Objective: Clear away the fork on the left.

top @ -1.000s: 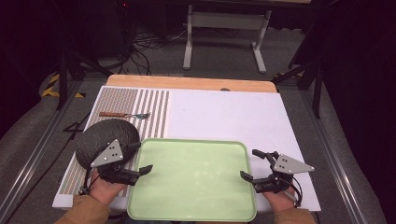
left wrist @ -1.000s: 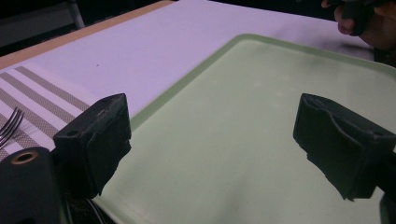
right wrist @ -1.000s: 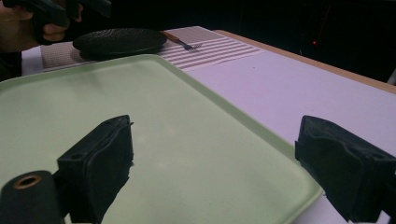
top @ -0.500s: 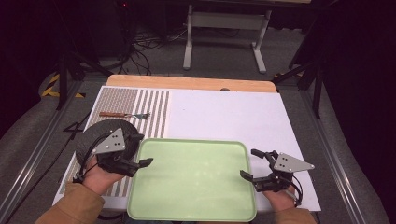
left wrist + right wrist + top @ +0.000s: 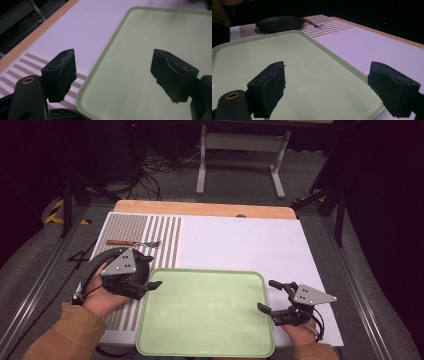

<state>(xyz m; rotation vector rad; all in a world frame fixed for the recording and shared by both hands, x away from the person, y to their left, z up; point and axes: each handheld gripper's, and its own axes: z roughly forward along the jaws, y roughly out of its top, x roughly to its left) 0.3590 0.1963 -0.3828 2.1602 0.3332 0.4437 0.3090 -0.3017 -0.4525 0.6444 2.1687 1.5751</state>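
A pale green tray (image 5: 205,315) (image 5: 140,37) (image 5: 249,57) lies empty at the front middle of the white table. Left of it a black textured plate (image 5: 98,260) (image 5: 279,23) rests on a striped mat. My left gripper (image 5: 150,270) (image 5: 112,72) hovers over the plate, pointing at the tray's left rim. It is open; its jaws have just been closing a little, with nothing between them. My right gripper (image 5: 266,295) (image 5: 327,80) stands open at the tray's right rim, which lies between its jaws untouched.
A fork (image 5: 132,243) (image 5: 313,23) with a brown handle lies on the striped mat (image 5: 165,232) beyond the plate. The white table surface (image 5: 240,245) stretches behind the tray to a wooden edge (image 5: 200,209). Stands and cables sit on the floor beyond.
My left hand has lifted and drifted away from the front edge, now sitting over the plate, with its jaws slightly narrower. The right gripper and the tray have not moved.
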